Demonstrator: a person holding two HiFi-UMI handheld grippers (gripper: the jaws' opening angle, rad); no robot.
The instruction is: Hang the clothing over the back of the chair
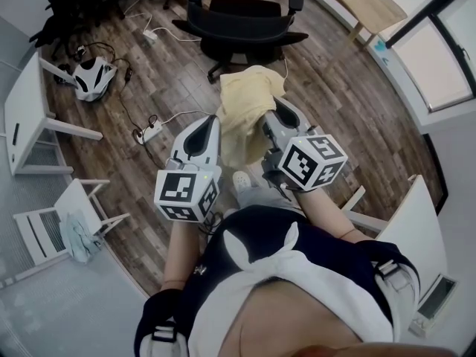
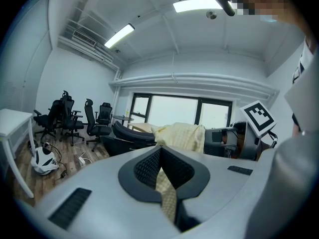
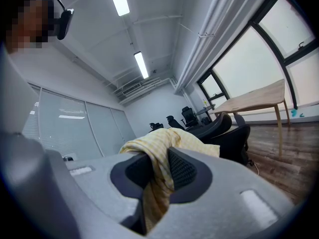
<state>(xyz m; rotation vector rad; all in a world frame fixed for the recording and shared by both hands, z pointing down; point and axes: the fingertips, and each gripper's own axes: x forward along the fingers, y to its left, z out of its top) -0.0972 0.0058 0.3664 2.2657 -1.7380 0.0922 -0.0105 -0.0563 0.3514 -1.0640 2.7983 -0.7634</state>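
Both claws are clamped on the yellow clothing [image 1: 242,99]: the left claw [image 1: 202,134] pinches a thin edge and the right claw [image 1: 279,119] bites a thicker fold. The cloth hangs between them at the middle of the frame, short of the black chair [image 1: 242,21] at upper centre. To do this carry well, I judge, keep both grips firm and the claws apart so the cloth stays spread, bring it in above the backrest, and release only once similar lengths hang on each side.
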